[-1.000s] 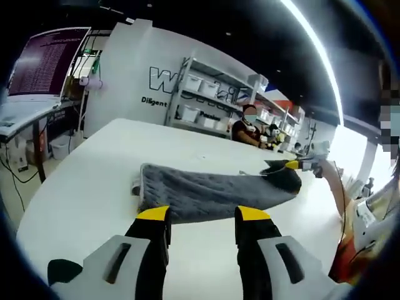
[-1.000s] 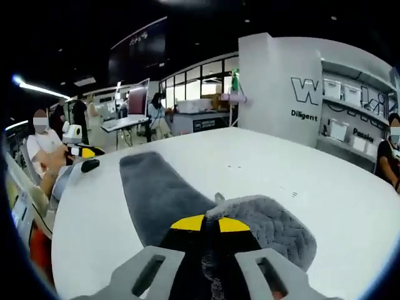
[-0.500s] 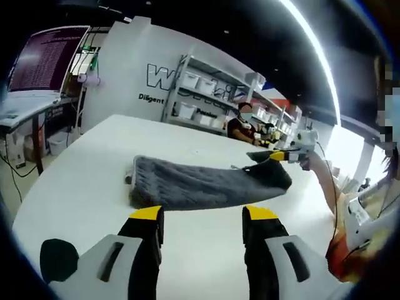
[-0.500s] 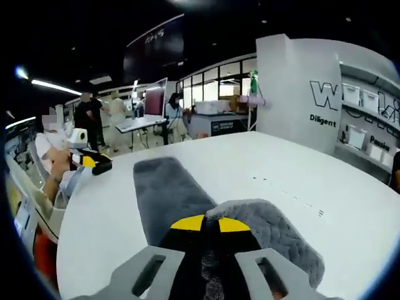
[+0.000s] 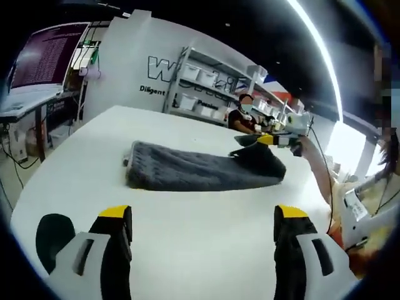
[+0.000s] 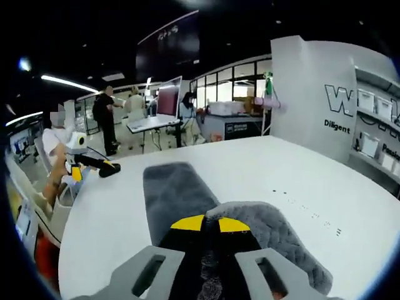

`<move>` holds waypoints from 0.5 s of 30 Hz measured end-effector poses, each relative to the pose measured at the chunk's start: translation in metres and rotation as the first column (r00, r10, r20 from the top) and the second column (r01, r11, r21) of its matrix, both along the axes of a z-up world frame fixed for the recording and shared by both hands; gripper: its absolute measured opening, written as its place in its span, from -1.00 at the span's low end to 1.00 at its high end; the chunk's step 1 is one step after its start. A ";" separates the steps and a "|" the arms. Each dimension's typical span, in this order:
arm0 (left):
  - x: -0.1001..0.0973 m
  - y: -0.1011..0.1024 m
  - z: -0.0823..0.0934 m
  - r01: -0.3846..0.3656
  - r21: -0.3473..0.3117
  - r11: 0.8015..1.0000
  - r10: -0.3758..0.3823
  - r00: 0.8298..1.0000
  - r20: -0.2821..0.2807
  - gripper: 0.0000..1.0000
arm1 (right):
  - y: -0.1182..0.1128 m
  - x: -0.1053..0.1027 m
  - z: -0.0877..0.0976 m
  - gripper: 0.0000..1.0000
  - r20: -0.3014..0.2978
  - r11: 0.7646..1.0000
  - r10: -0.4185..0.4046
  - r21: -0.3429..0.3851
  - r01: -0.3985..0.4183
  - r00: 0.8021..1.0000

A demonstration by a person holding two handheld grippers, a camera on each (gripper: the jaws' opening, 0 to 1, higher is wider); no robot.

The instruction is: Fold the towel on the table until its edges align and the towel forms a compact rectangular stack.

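- The grey towel [image 5: 200,172] lies in a long strip on the white table [image 5: 187,244]
- Right gripper [image 6: 210,224] has its jaws pinched on the towel's end, lifted in a hump
- Left gripper [image 5: 203,219] hangs above the table, spread wide, holding nothing
- Best carry the pinched end low and straight over the far end, matching edges before letting go

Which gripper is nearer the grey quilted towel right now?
Right. The right gripper is shut on the grey quilted towel, pinching one end. The left gripper is open, back from the towel's long edge with bare white table between.
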State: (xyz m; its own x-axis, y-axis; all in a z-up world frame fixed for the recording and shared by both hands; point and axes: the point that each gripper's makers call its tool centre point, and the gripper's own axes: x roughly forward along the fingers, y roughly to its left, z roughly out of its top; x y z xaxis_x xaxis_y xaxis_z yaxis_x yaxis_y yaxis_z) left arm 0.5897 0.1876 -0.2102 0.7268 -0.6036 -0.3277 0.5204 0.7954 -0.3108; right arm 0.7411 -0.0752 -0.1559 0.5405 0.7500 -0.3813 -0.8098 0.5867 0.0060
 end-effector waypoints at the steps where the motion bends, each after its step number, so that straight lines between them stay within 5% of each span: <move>1: -0.001 0.000 -0.001 0.000 0.002 1.000 0.000 1.000 -0.004 0.91 | 0.003 0.000 0.000 -0.97 -0.001 1.000 0.006 0.002 -0.006 1.000; 15: -0.021 0.012 -0.013 -0.043 -0.017 0.999 0.042 0.998 -0.053 0.99 | 0.062 0.016 0.002 -0.97 -0.013 0.997 0.079 0.029 -0.078 0.997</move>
